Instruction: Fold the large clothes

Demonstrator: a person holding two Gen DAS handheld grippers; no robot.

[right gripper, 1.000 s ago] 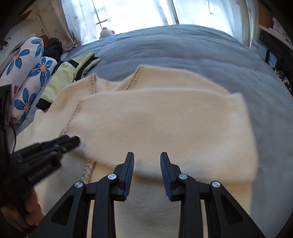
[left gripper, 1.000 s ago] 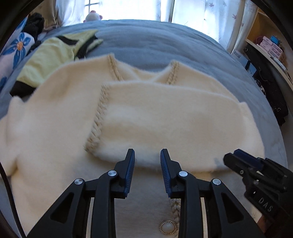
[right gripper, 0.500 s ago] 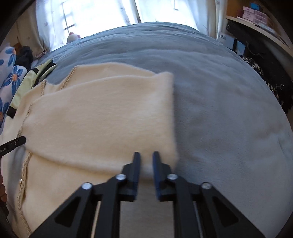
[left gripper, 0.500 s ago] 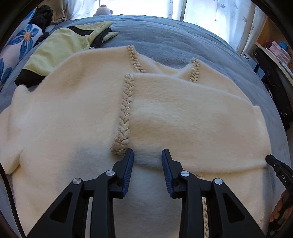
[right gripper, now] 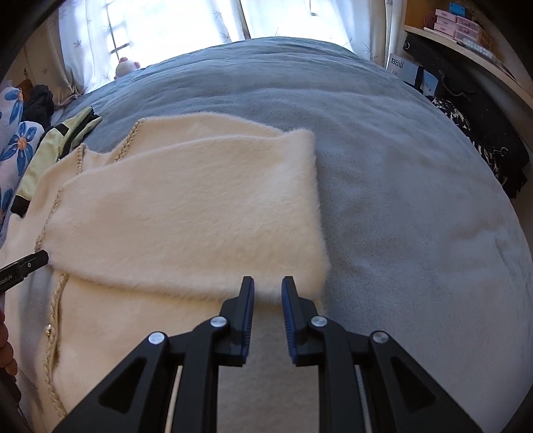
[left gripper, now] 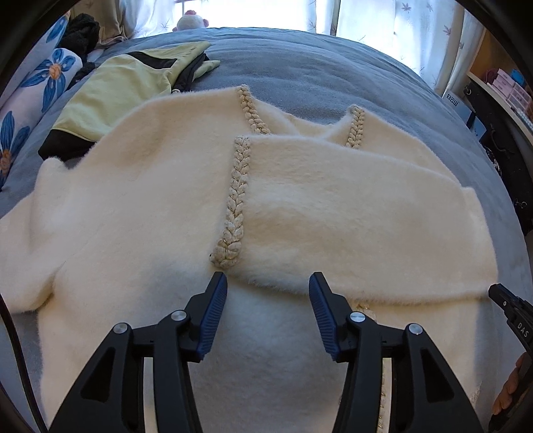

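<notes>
- Lying flat across the grey-blue bed [left gripper: 299, 76] in the left wrist view: cream fuzzy cardigan [left gripper: 140, 206], one sleeve [left gripper: 349, 213] folded over its front, braided trim [left gripper: 235, 203] running along the sleeve's cuff edge.
- Hovering just above the cardigan's lower front: left hand-held gripper [left gripper: 268, 299], jaws spread wide, blue pads bare, nothing held; braided cuff end just beyond the left fingertip.
- Resting beside the cardigan's far left shoulder: yellow-green garment [left gripper: 120, 96] with black trim; floral pillow [left gripper: 36, 90] at the left edge; plush toy [left gripper: 193, 23] by the curtained window.
- Poking in at the right edge: tip of the right hand-held gripper [left gripper: 509, 313], state unreadable from this angle.
- Showing in the right wrist view: same cardigan [right gripper: 186, 213] on the left half of the bed [right gripper: 399, 186], folded sleeve's straight edge running toward the camera, bare bedding to its right.
- Sitting at the near corner of the folded sleeve: right hand-held gripper [right gripper: 268, 293], jaws parted by a narrow gap, fuzzy fabric visible just past the tips, no cloth pinched between the pads.
- Entering at the left edge: one finger of the left hand-held gripper [right gripper: 25, 266] over the cardigan.
- Standing at upper right: shelf [right gripper: 466, 36] with pink boxes.
</notes>
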